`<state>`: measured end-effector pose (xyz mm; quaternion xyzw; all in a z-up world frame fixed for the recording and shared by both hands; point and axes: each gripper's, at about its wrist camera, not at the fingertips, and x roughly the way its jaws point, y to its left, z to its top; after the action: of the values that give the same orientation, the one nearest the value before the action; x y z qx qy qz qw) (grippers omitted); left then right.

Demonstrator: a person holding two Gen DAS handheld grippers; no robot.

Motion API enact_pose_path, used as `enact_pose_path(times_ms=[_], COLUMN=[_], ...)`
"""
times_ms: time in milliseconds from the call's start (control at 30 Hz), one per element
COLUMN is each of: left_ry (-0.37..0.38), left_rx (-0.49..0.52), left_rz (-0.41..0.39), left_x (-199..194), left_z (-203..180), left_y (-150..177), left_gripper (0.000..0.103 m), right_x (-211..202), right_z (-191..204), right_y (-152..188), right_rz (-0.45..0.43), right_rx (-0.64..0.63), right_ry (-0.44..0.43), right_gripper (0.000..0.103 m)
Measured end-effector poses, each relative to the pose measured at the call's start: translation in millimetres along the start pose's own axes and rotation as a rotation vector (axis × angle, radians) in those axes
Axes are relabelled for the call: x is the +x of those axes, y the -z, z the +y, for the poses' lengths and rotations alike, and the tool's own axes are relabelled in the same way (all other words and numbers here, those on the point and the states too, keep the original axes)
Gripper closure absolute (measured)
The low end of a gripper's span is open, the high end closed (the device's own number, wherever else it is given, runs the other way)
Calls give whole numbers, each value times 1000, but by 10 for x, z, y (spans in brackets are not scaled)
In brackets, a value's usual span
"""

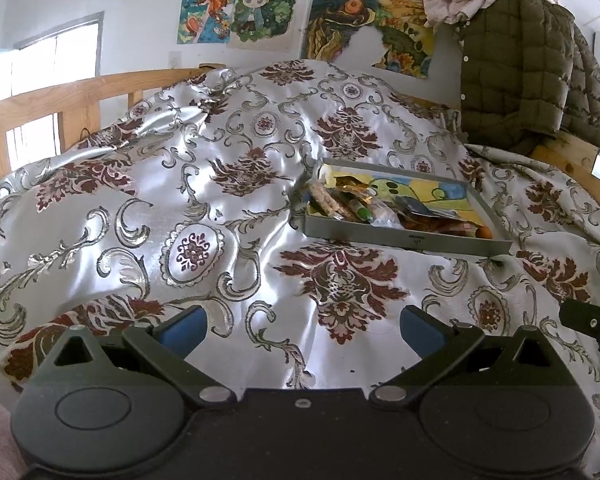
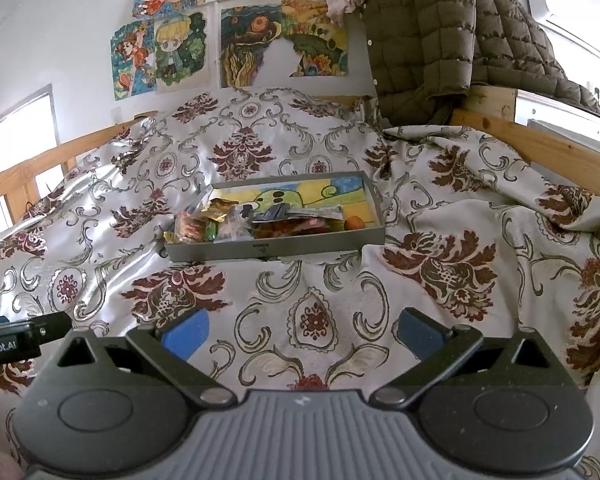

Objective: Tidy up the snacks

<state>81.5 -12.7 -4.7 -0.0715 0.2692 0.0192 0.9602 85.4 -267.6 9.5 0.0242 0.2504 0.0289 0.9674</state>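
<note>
Grey tray (image 2: 276, 249): snacks (image 2: 260, 220) piled inside, on the bed.
Left tongs (image 1: 303, 334): wide open, empty.
Right tongs (image 2: 303, 334): wide open, empty.
Left to do: probably nothing.

Bare bedspread (image 2: 300, 280) before tray (image 2: 276, 249); snacks (image 2: 260, 222) crowd front, back probably free.

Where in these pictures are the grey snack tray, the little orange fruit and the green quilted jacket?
grey snack tray (image 2: 268, 249): right wrist view, on its near front wall.
little orange fruit (image 2: 355, 223): right wrist view, on its middle.
green quilted jacket (image 1: 512, 76): left wrist view, on its quilted front.
</note>
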Motion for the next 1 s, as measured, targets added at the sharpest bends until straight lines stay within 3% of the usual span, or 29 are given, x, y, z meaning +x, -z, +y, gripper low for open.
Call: enact_pose_path(times_ms=[433, 1000], left_ry=[6, -40], left_rx=[3, -31], left_rz=[-4, -5], left_x=[-12, -17], left_z=[-10, 52], left_y=[5, -6], left_gripper=[1, 1], right_x=[14, 24], right_z=[-9, -33], right_y=[14, 18], right_rz=[6, 13], right_rx=[-2, 0], right_ry=[3, 9], right_gripper=[0, 0])
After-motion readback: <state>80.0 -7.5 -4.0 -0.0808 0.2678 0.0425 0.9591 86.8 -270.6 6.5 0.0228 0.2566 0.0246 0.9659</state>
